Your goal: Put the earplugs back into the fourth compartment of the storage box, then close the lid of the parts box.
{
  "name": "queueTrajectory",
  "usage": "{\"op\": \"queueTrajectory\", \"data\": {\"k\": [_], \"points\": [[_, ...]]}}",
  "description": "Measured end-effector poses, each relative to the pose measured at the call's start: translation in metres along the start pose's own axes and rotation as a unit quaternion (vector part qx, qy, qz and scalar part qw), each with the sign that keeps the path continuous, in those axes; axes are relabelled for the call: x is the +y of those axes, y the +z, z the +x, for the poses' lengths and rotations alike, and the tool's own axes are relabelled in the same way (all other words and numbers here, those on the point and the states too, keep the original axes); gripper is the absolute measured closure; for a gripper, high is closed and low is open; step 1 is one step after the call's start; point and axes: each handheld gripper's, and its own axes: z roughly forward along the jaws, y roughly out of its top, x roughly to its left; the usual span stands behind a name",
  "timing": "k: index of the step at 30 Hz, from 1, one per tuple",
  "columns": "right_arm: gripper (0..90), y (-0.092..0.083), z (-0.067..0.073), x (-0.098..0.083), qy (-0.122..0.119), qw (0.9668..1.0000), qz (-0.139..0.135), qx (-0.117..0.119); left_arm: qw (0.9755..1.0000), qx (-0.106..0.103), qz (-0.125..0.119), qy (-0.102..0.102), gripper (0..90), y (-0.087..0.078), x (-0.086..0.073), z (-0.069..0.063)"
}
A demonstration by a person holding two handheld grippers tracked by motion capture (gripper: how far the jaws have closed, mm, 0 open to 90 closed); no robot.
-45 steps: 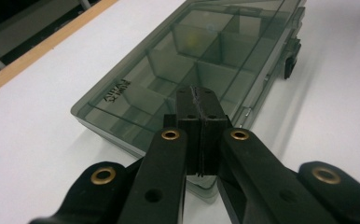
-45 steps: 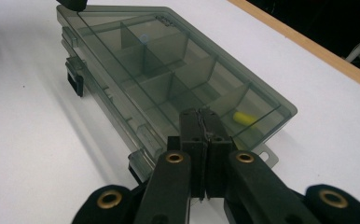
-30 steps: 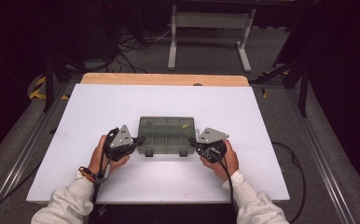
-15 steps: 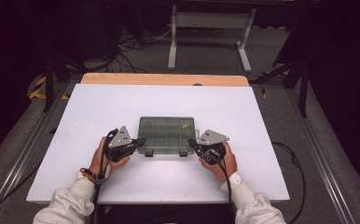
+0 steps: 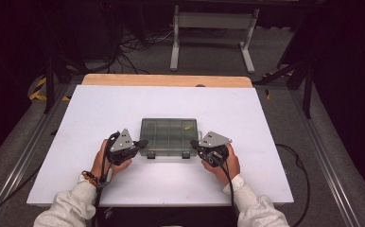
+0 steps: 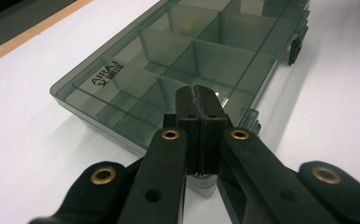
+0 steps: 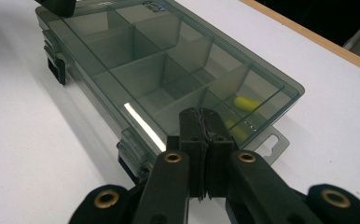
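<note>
1 organizer box [image 5: 169,137], 2 grippers

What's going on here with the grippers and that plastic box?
A person sits at a white table with a gripper in each hand. The left gripper and the right gripper are both shut and empty, their tips at either end of a smoky plastic box. The box's lid is closed, its two latches on the side nearest the person. A small yellow piece lies in one compartment. Nothing is lifted or opened yet.
</note>
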Motion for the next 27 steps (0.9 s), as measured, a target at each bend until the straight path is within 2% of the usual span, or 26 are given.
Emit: {"op": "queueTrajectory", "data": {"k": [12,16,18,27], "points": [[87.8,-0.003,-0.001,0.005,-0.002,0.9999,-0.014,-0.003,1.0,0.005,-0.001,0.005,89.8,-0.001,0.001,-0.002],[87.0,-0.005,-0.002,0.005,0.0,0.9998,-0.019,-0.007,0.9999,0.009,-0.011,0.007,89.7,-0.004,0.003,-0.001],[86.6,-0.006,-0.003,0.005,0.003,0.9997,-0.022,0.0,0.9998,0.011,-0.015,0.007,89.7,-0.005,0.004,-0.001],[79.1,-0.01,-0.001,0.006,0.001,0.9993,-0.038,0.001,0.9995,0.02,-0.024,0.012,84.2,-0.007,0.007,-0.002]]}}
